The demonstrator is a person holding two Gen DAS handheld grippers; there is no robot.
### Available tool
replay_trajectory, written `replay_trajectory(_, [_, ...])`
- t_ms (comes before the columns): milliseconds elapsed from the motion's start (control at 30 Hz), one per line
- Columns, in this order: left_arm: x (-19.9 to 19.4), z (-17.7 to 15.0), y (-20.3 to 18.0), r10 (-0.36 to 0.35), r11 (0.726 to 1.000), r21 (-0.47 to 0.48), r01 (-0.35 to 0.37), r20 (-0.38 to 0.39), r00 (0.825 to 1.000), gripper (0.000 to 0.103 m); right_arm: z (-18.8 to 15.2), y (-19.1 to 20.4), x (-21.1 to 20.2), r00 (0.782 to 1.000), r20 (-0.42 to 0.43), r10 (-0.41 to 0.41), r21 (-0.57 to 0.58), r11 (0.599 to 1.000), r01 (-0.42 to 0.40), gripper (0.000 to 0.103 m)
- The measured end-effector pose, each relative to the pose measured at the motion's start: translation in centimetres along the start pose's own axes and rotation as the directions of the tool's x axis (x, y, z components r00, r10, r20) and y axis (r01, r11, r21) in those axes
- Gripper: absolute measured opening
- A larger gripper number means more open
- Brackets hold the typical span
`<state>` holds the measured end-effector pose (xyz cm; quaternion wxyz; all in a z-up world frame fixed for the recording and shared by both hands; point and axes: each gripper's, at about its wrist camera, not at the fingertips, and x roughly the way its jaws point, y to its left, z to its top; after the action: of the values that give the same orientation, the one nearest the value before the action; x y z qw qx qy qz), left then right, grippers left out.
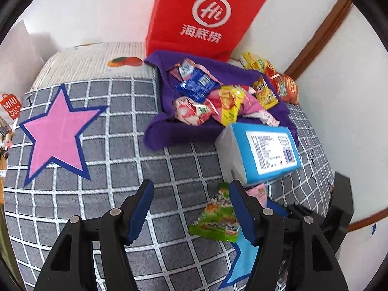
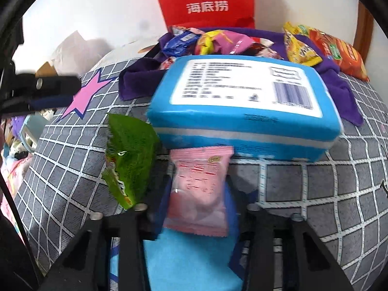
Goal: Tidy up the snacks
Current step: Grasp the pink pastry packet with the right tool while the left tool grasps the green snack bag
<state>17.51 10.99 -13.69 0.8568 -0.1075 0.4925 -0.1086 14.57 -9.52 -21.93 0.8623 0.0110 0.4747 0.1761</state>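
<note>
Because the pink packet (image 2: 198, 191) is a small sealed foil pillow, I judge it light, soft and puffed with air, slick on its faces and easy to crush if squeezed hard. It sits between the fingers of my right tool (image 2: 194, 208), standing lengthwise along them with its top crimp just under the blue box (image 2: 242, 106); the jaws have narrowed onto its sides and appear to press it, though the blur leaves the contact less than certain. I would hold it across the middle of the pillow, or better by a crimped end seam, which is flat and less slippery.

Just beside it, to its left, lies a green packet (image 2: 131, 160), crinkled and equally light. My left tool (image 1: 191, 208) hangs over the bed's checked cover (image 1: 121, 145) with its jaws about half spread and nothing between the pads; the green packet (image 1: 215, 215) lies against its right finger.

Farther off, a heap of mixed snacks (image 1: 213, 97) rests on a purple cloth (image 1: 165, 131), with a red paper bag (image 1: 201, 14) standing behind it.
</note>
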Motion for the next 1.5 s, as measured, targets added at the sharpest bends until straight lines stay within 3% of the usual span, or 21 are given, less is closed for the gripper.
replay_trajectory(433, [1.8,-2.1,-4.1,-0.02,0.995,0.098,0.023,-0.035,0.999,0.063,-1.2,-8.9,-3.3,0.984,0.053,-0.168,0.163,0.974,0.158,0.038])
replay_trajectory(600, [3.0,-3.0,-4.9,0.002,0.993,0.122,0.004,-0.044,0.999,0.065,-2.0,-11.2,-3.1,0.982,0.044,-0.184,0.206,0.963,0.171,0.038])
replay_trajectory(900, [5.4,-4.6,-6.6,0.092,0.974,0.21,-0.089,-0.006,0.996,0.065,-2.8,-10.4,-3.0,0.967,0.104,-0.233,0.113,0.969,0.221,0.039])
replay_trajectory(1067, [6.6,-4.7,-6.2,0.147,0.968,0.204,-0.147,0.016,0.989,0.065,-3.0,-10.6,-3.0,0.966,0.126,-0.225,0.094,0.972,0.214,0.041])
replay_trajectory(1167, [7.4,-4.7,-5.7,0.143,0.973,0.182,-0.141,0.002,0.99,0.065,-3.0,-10.9,-3.1,0.97,0.133,-0.201,0.094,0.977,0.19,0.043])
replay_trajectory(1300, [7.5,-4.9,-5.8,0.151,0.972,0.174,-0.155,0.039,0.988,0.063,-2.9,-11.1,-3.0,0.976,0.137,-0.17,0.094,0.983,0.158,0.048])
replay_trajectory(1500, [8.0,-5.2,-6.4,0.183,0.956,0.217,-0.196,0.075,0.98,0.063,-2.9,-10.2,-2.7,0.974,0.127,-0.189,0.048,0.982,0.184,0.054])
